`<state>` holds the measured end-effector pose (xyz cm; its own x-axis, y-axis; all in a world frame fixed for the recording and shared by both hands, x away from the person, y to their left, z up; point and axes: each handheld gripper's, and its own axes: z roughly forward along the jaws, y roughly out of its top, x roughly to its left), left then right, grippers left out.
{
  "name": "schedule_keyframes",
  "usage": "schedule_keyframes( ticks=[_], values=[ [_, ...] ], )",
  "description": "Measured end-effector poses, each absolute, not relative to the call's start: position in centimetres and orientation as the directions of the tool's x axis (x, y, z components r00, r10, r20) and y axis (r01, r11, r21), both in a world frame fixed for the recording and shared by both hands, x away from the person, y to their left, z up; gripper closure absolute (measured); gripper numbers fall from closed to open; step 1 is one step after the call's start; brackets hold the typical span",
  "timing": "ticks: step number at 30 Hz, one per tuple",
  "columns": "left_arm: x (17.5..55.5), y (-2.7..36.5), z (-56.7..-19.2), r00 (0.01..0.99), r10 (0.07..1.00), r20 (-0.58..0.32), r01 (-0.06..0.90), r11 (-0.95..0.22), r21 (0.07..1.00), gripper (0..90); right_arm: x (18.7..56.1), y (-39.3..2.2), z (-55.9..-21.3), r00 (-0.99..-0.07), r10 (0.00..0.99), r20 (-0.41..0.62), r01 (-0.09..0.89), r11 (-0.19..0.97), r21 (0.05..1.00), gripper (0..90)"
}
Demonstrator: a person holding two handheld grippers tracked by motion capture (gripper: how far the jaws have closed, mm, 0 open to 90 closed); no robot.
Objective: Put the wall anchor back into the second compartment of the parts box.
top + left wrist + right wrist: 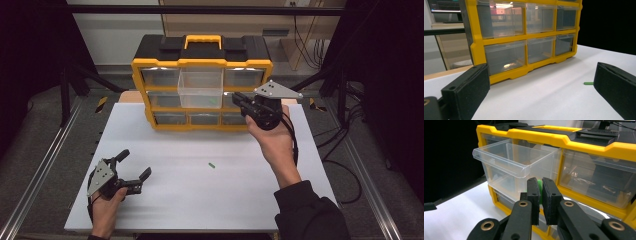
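Carrying a small green piece, pinched in the nearly closed right gripper, is in hand; next it must be lifted over the open drawer rim at eleven o'clock. The left gripper rests with fingers wide, empty.

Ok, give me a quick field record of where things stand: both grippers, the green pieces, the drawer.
right gripper: shut on a small green piece, raised beside the open drawer
left gripper: open, holding nothing, low over the white table
open drawer: clear, pulled out of the top middle slot of the yellow organizer
in drawer: one green bit visible
loose green piece: lying on the table, mid-board
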<state>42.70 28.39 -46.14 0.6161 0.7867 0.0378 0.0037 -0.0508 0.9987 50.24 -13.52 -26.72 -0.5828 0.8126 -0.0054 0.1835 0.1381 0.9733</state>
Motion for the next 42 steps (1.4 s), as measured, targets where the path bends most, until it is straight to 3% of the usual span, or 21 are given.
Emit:
schedule_keyframes(
  ticks=[42],
  values=[
    [42.7,28.4,-46.1,0.617,0.786,0.037,0.003,-0.049,0.999,0.3,51.0,-11.4,-22.3,-0.595,0.803,-0.029,0.143,0.141,0.98,84.7]
  ],
)
